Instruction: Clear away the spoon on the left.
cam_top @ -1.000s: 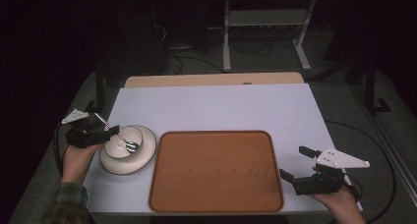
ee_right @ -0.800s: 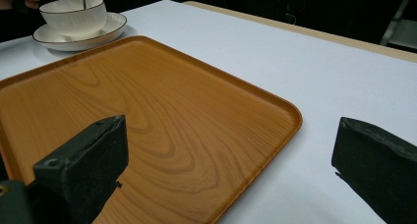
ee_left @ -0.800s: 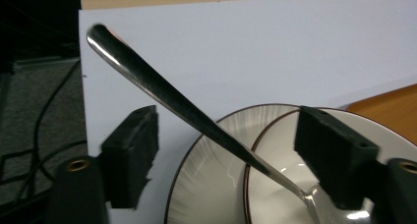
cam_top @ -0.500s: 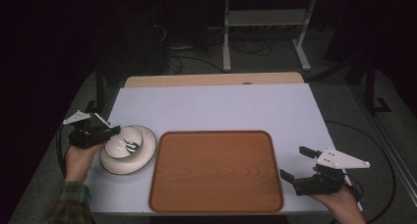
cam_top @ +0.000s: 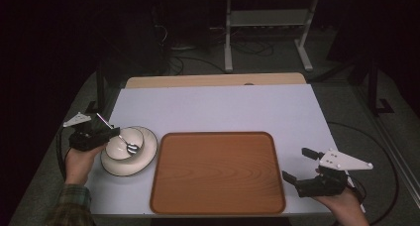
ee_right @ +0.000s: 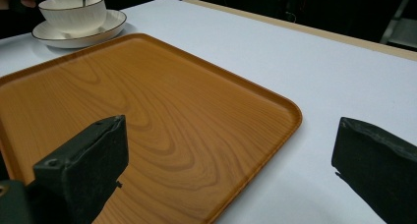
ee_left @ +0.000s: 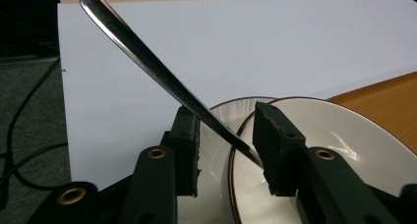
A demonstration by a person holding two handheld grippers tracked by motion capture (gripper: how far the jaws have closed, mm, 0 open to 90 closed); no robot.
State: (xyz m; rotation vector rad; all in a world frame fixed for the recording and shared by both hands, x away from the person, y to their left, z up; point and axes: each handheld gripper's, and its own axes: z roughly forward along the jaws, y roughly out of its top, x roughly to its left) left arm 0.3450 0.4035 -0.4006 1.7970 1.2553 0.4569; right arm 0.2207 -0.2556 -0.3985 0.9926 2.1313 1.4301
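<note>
A white worktop (cam_top: 218, 107) carries a wooden tray (cam_top: 218, 172) near its front edge, and just left of the tray sits a white saucer (cam_top: 143, 159) with a dark rim, holding a white bowl (cam_top: 119, 147). In the high view the left gripper (cam_top: 106, 136) is at the bowl's left side, held by the person's left hand (cam_top: 79, 161), whose plaid sleeve (cam_top: 67, 206) comes in from the bottom. A metal spoon (ee_left: 162, 71) runs between its jaws: the handle rises up and away to the left, tilted, while the spoon's bowl end lies down inside the white bowl, seen in the high view as a bright spot near the bowl's right wall. In the left gripper view the jaws stand narrow with the spoon handle between them, touching the right pad; a slim gap shows beside the left pad, so whether they truly pinch it I cannot tell. The bowl's rim passes under the jaws, with the saucer beneath it. The right gripper (cam_top: 301, 167) is well apart, at the tray's right front corner, held by the right hand (cam_top: 341, 206) with its grey three-cornered plate on top. In the right gripper view its jaws stand wide with nothing between them, one over the tray's corner and one over bare worktop, and the bowl and saucer appear far off at the upper left.
</note>
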